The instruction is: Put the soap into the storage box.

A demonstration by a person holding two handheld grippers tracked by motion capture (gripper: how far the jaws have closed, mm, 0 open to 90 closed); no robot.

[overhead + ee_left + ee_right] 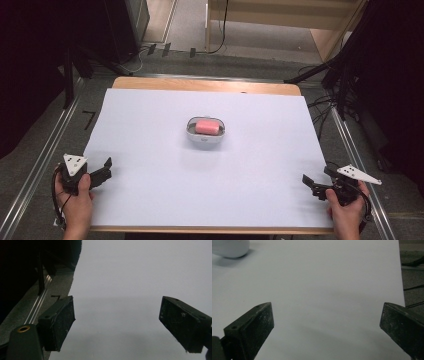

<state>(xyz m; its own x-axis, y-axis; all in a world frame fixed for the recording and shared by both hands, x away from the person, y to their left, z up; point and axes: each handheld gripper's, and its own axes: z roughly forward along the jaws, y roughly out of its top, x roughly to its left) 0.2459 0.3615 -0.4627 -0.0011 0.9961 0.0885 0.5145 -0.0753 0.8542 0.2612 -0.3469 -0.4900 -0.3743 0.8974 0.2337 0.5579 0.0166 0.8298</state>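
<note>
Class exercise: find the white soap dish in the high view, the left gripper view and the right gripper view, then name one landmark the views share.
High view: the white soap dish sits mid-table, holding a pink soap.
Left gripper view: not in this picture.
Right gripper view: its white side is cut off by the top-left corner.
Shared landmark: the white table sheet, also at and.

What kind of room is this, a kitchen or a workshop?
Probably a lab recording station: a table under white sheeting, dark stands and cables around it, a hand-held gripper at each near corner.
</note>
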